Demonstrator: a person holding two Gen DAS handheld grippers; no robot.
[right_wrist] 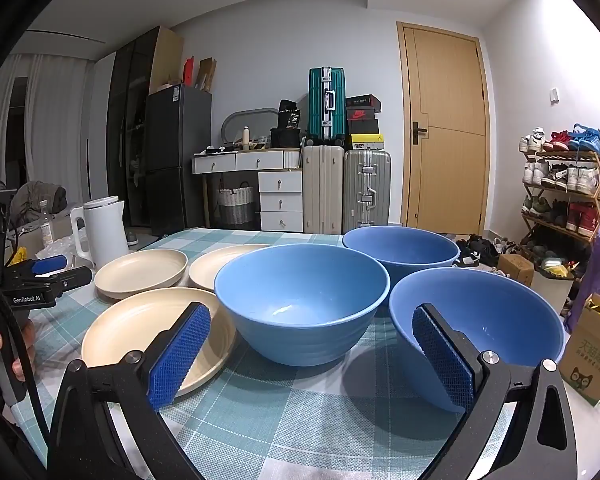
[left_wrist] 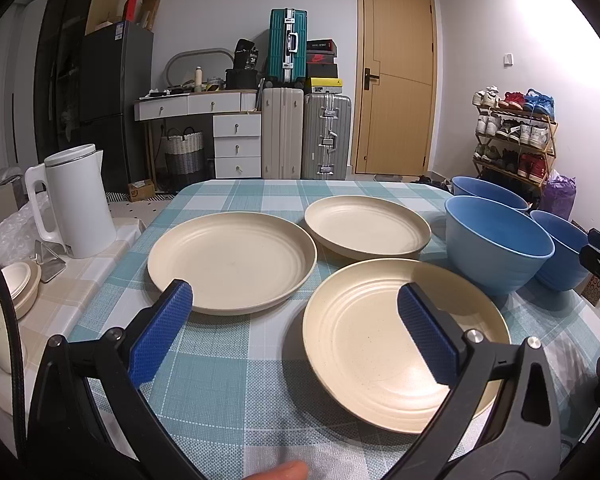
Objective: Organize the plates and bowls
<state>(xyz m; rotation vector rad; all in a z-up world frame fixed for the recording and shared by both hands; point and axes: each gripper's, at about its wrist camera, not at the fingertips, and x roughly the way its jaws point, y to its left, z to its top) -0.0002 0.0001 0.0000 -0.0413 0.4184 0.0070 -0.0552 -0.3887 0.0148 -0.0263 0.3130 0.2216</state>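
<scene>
Claws both gape wide, empty: left claw (left_wrist: 296, 332) should straddle nearest plate (left_wrist: 380, 344) rim squarely; right claw (right_wrist: 312, 354) likewise nearest bowl (right_wrist: 500, 312).

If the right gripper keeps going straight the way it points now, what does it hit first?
Probably the nearest blue bowl, centred ahead of the open right gripper. The right-hand blue bowl sits very close behind its right finger, so depth is uncertain.

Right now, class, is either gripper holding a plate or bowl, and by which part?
Nothing is held. The left gripper and right gripper both stand open above the table.
</scene>
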